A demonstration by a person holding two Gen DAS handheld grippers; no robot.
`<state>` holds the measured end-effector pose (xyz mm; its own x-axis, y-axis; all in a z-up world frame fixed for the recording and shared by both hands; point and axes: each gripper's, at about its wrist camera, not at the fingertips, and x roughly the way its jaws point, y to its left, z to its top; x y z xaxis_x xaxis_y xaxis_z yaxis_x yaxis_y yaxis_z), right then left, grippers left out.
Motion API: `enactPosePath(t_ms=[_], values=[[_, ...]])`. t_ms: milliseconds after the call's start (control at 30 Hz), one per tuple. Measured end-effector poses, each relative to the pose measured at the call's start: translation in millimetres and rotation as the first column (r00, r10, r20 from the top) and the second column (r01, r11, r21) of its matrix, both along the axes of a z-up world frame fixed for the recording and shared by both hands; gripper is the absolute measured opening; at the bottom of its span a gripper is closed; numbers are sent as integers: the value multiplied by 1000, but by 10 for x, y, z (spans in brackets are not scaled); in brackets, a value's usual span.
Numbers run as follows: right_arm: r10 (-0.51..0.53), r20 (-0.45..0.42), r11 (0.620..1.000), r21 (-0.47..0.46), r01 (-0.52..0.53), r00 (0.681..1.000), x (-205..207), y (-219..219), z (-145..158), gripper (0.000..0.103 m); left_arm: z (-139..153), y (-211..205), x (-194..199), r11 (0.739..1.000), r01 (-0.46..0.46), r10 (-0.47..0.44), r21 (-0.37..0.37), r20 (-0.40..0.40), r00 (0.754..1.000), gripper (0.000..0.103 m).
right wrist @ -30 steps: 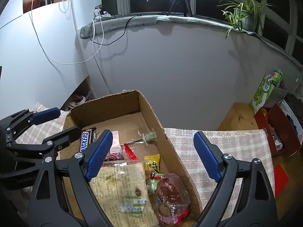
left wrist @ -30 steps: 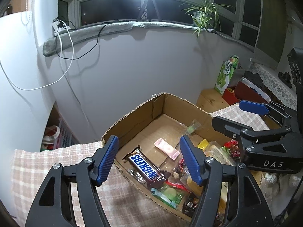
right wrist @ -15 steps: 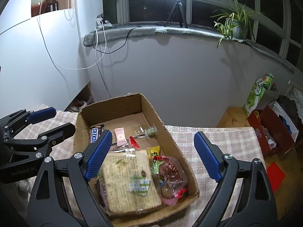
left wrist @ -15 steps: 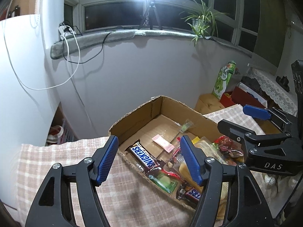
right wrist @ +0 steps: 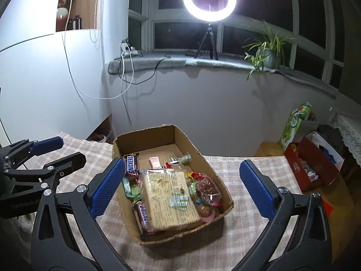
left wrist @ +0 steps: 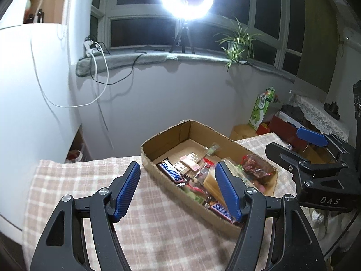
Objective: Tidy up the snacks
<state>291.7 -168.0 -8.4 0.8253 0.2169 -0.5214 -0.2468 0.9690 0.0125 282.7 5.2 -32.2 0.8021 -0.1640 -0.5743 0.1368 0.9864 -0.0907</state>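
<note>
A cardboard box [right wrist: 144,140] stands on the checked tablecloth [right wrist: 252,174], filled with snacks. Inside lie a Snickers bar [right wrist: 132,168], a large cracker pack [right wrist: 169,198], a red-brown candy bag [right wrist: 206,186] and a small pink wafer [right wrist: 154,161]. In the left wrist view the same box [left wrist: 167,135] shows the Snickers bar [left wrist: 172,172] near its left wall. My left gripper [left wrist: 178,180] is open and empty, held back from the box's left side. My right gripper [right wrist: 182,176] hangs above the box's near end, its jaws opening wide with nothing between them.
A red box [right wrist: 313,164] and a green carton [right wrist: 295,124] sit low at the right, beyond the table's edge. A ring light on a tripod [right wrist: 208,0], a potted plant [right wrist: 268,49] and hanging cables [right wrist: 126,79] are by the windowsill behind.
Both grippers have drawn back and up from the box, which now looks smaller and farther. The right jaws have spread wider. The snacks have not moved.
</note>
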Motion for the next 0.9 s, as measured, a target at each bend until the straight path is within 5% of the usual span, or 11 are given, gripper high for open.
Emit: enactPosePath(t_ms=[400,900], values=[[-36,0,998,56,36,999,-471,-108,-49,103,101,-49,-537,999,-45,46,-12,66,997,77],[-57,19,997,52,56,998,-597,-186,22,103,51,-134,-680,997,-82,82,-10,38,996,81]])
